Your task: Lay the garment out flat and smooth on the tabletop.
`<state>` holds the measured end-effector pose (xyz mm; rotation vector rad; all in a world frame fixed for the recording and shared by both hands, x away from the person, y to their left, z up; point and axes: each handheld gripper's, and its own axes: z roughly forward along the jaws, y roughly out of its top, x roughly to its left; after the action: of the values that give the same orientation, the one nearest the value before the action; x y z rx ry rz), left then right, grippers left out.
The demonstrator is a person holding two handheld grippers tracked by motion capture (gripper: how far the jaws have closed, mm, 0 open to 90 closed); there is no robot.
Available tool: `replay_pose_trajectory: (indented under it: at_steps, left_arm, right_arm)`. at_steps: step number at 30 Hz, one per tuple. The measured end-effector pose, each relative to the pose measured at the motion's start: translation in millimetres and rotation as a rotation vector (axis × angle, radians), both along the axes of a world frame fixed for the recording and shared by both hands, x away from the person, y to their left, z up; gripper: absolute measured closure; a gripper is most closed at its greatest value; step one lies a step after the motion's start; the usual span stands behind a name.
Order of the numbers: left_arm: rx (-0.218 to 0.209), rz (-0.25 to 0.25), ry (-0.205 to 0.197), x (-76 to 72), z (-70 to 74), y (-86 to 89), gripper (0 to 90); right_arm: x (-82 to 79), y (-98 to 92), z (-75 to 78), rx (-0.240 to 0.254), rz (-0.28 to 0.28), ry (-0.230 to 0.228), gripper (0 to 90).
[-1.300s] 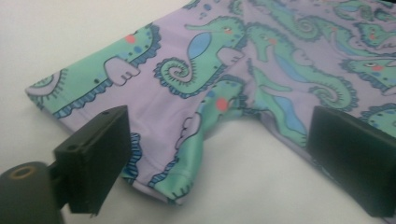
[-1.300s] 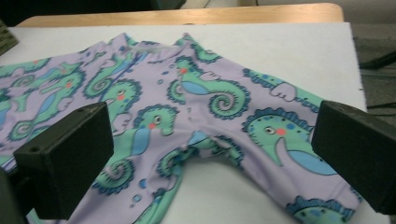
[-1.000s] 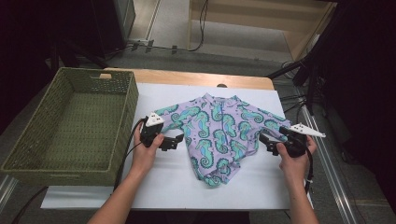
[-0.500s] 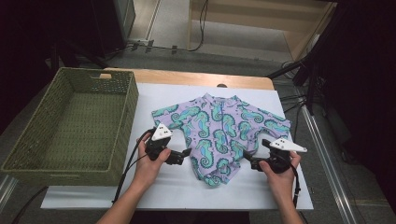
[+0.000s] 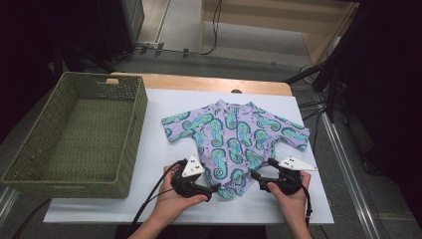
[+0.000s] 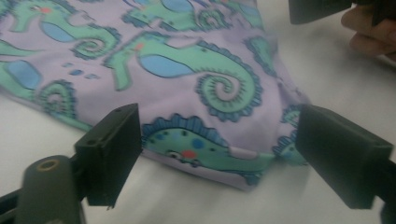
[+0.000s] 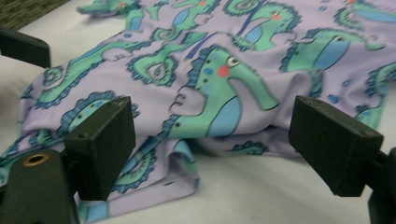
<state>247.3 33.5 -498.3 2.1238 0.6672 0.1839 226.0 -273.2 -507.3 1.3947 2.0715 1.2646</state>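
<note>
1. The little shirt [image 5: 234,142] with sea horses lies flat on the white table [image 5: 149,149], right of the green basket [image 5: 74,134].
2. Your left gripper [image 5: 215,188] is at the shirt's bottom edge. Its jaws have just been closing a bit, but they are apart and not pinching; the hem [image 6: 205,161] sits between them.
3. Your right gripper [image 5: 255,175] is at the bottom right edge. Its jaws have been closing too, with cloth [image 7: 210,116] between them, not squeezed.
</note>
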Motion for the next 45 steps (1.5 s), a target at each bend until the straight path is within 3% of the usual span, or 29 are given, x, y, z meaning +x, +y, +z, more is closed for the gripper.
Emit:
replay_pose_trajectory:
  at_steps: [1, 3, 7, 8, 9, 10, 12, 13, 15, 17, 18, 19, 22, 24, 26, 27, 28, 32, 37, 41, 44, 45]
  left_arm:
    - [0.0, 0.0, 0.0, 0.0, 0.0, 0.0, 19.7]
    - [0.039, -0.003, -0.002, -2.3, -2.3, -6.2, 23.2]
    - [0.081, 0.023, -0.001, 0.4, -6.5, -12.0, 51.6]
    - [0.081, 0.023, -0.001, 0.4, -6.5, -12.0, 59.6]
    - [0.084, 0.023, -0.001, 1.4, -6.4, -11.6, 59.6]
    - [0.077, 0.007, 0.009, 4.0, -5.8, -10.6, 73.7]
    - [0.073, 0.004, 0.01, 5.2, -5.0, -10.1, 82.8]
    - [0.054, 0.004, 0.014, 7.9, -2.2, -9.0, 84.4]
    - [0.031, 0.001, 0.018, 11.6, 2.7, -7.0, 85.1]
    - [0.018, 0.005, 0.021, 13.7, 5.2, -6.7, 85.3]
    - [0.004, 0.004, 0.026, 16.2, 7.5, -6.6, 85.3]
    - [-0.018, 0.003, 0.028, 21.1, 12.4, -7.2, 85.3]
    - [-0.034, 0.013, 0.022, 26.4, 16.9, -8.3, 85.3]
    - [-0.036, 0.024, 0.009, 32.6, 21.5, -9.0, 85.3]
    - [-0.046, 0.043, 0.004, 40.5, 24.9, -9.0, 85.3]
    - [-0.044, 0.056, 0.001, 44.9, 25.6, -8.8, 85.2]
    - [-0.042, 0.073, 0.004, 53.4, 24.5, -8.3, 85.1]
    - [-0.019, 0.104, 0.019, 63.2, 17.0, -5.5, 82.0]
    - [-0.059, 0.104, 0.03, 51.5, 19.0, 7.3, 60.0]
    - [-0.085, 0.089, 0.019, 36.0, 22.9, 15.9, 55.3]
    - [-0.087, 0.034, 0.01, 13.1, 22.6, 20.0, 53.5]
    - [-0.087, 0.034, 0.01, 13.1, 22.6, 20.0, 52.0]
  right_arm:
    - [-1.5, 1.8, -0.2, -0.001, 0.003, 0.006, 15.1]
    - [-3.2, 3.7, -0.4, -0.005, 0.007, 0.006, 16.9]
    - [-12.1, 15.3, -2.6, -0.02, 0.039, 0.03, 31.1]
    - [-12.1, 15.3, -2.6, -0.02, 0.039, 0.03, 31.1]
    - [-13.5, 17.9, -3.6, -0.026, 0.059, 0.032, 34.1]
    - [-15.3, 24.4, -6.4, -0.045, 0.075, 0.048, 38.5]
    - [-15.6, 27.9, -8.4, -0.054, 0.091, 0.057, 40.8]
    - [-14.9, 36.6, -12.2, -0.109, 0.103, 0.084, 44.6]
    - [-15.3, 44.4, -13.0, -0.166, 0.1, 0.091, 49.5]
    - [-15.1, 49.6, -13.4, -0.192, 0.095, 0.093, 56.0]
    - [-15.1, 49.6, -13.4, -0.192, 0.095, 0.093, 56.0]
    - [-14.5, 53.0, -13.1, -0.175, 0.104, 0.099, 66.7]
    - [-13.9, 57.6, -12.3, -0.171, 0.136, 0.097, 81.7]
    - [-14.1, 58.3, -11.1, -0.157, 0.15, 0.091, 82.7]
    - [-16.0, 59.6, -6.2, -0.096, 0.187, 0.075, 83.3]
    - [-17.8, 60.0, -2.3, -0.08, 0.199, 0.054, 83.4]
    - [-21.5, 60.0, 6.1, -0.05, 0.218, 0.005, 83.4]
    - [-23.9, 52.6, 16.9, -0.001, 0.17, -0.063, 83.6]
    - [-19.1, 45.0, 16.6, 0.043, 0.113, -0.075, 83.6]
    - [-18.4, 46.1, 17.8, 0.043, 0.108, -0.085, 83.6]
    - [-19.0, 46.4, 20.2, 0.045, 0.088, -0.101, 83.6]
    - [-19.0, 46.4, 20.2, 0.045, 0.088, -0.101, 83.6]
